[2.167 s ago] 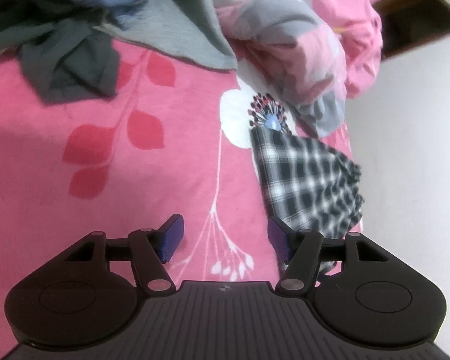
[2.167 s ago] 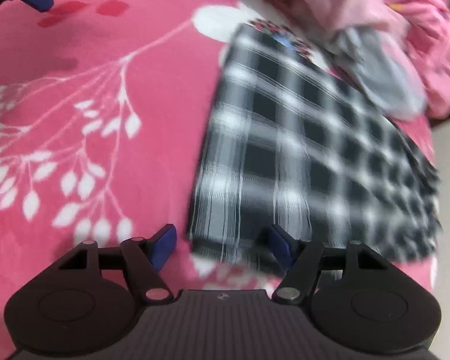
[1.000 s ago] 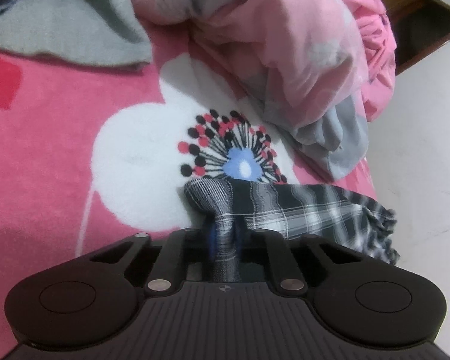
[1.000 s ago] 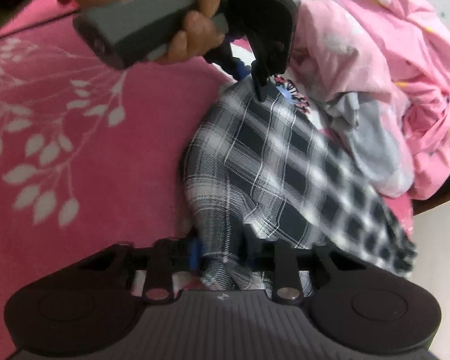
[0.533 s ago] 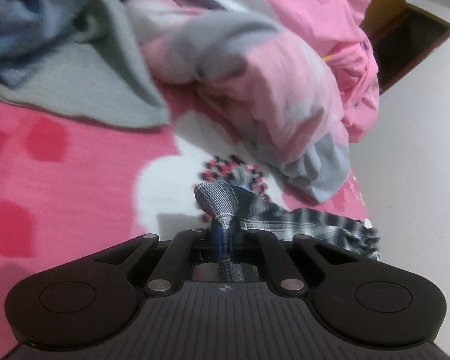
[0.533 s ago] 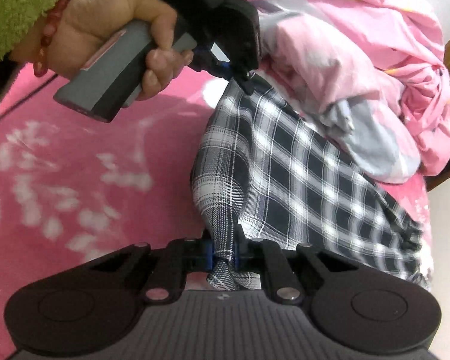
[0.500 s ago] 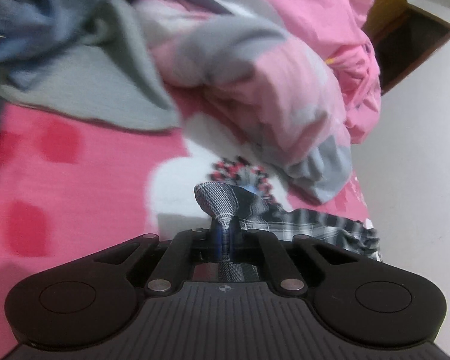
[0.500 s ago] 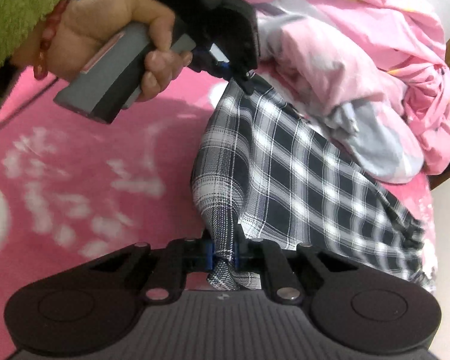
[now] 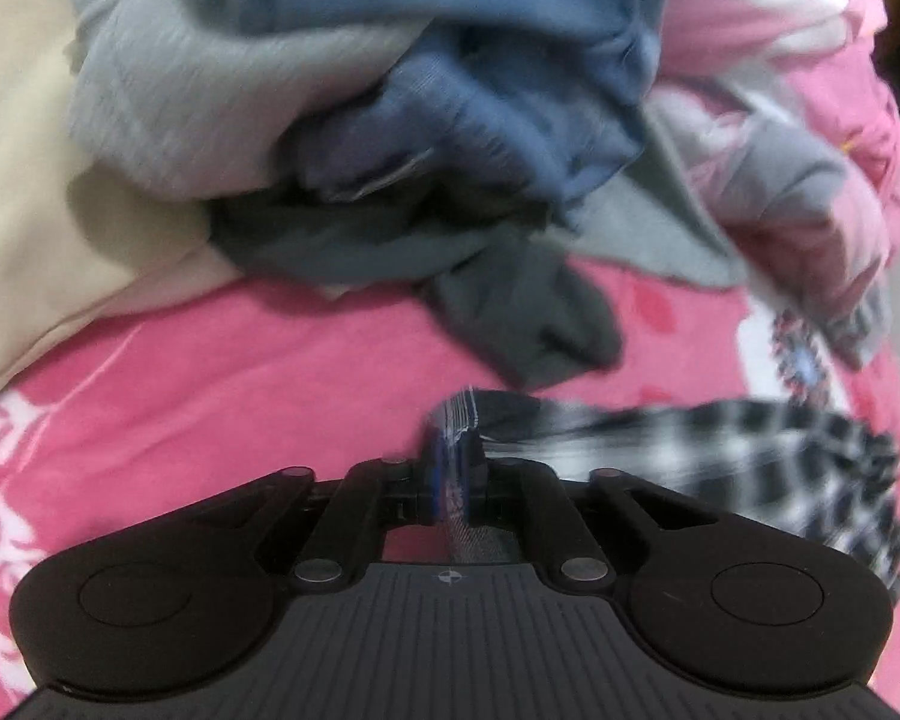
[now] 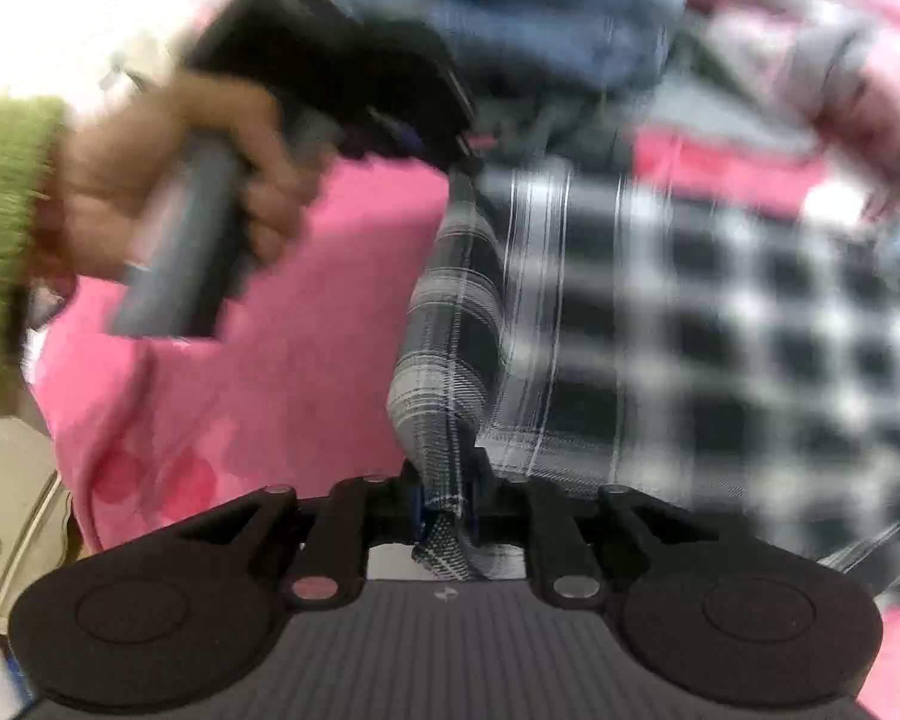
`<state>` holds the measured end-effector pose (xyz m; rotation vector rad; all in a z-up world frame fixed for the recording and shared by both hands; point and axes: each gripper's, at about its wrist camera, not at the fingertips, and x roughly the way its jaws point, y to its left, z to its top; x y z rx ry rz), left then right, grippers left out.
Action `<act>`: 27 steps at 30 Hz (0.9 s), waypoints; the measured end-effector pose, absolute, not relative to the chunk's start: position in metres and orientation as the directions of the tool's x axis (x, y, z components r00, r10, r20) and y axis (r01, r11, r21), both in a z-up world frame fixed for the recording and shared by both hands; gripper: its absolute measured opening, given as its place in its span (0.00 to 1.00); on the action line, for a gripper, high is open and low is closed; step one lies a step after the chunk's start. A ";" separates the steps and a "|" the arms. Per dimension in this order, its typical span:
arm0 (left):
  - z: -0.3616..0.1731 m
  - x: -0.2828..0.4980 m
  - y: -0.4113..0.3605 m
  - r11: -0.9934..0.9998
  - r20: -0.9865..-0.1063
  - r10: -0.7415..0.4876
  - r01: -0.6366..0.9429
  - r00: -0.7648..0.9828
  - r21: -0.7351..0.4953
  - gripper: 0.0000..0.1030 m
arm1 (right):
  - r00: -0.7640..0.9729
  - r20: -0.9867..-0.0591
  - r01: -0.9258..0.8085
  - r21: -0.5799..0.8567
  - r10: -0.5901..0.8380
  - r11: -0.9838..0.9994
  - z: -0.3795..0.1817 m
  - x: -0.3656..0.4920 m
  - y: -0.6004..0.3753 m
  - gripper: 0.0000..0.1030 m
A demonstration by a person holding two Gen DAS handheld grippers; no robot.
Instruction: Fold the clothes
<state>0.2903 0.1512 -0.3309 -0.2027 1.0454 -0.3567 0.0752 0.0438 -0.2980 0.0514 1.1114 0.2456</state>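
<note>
While both tools are pinching the same black-and-white checked garment (image 10: 660, 324), the cloth is hanging stretched between them above the pink floral bedspread (image 9: 240, 396). The left gripper (image 9: 456, 468) is clamped on one bunched corner of the garment, its blue pads pressing the fabric although its jaws are easing apart slightly. The right gripper (image 10: 447, 510) is gripping another corner in the same way, a fold of cloth squeezed between its pads, and its jaws are likewise loosening a little. In the right wrist view the person's left hand (image 10: 210, 180), wearing a green fuzzy sleeve (image 10: 6, 228), is wrapping around the grey handle of the left tool, above the bedspread's plain pink area. A pile of grey and blue clothes (image 9: 390, 120) is lying at the far side of the bedspread, with a cream fabric (image 9: 24, 210) beside the pile. A crumpled pink and grey quilt (image 9: 810, 180) is resting on the bedspread's far right edge. Both views are blurring.
</note>
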 end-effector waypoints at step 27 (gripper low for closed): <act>-0.302 0.200 -0.001 0.825 -0.863 -0.364 0.551 0.351 -0.124 0.36 | 0.693 -0.719 -0.054 0.002 0.039 0.999 -0.272 0.132 -0.299 0.81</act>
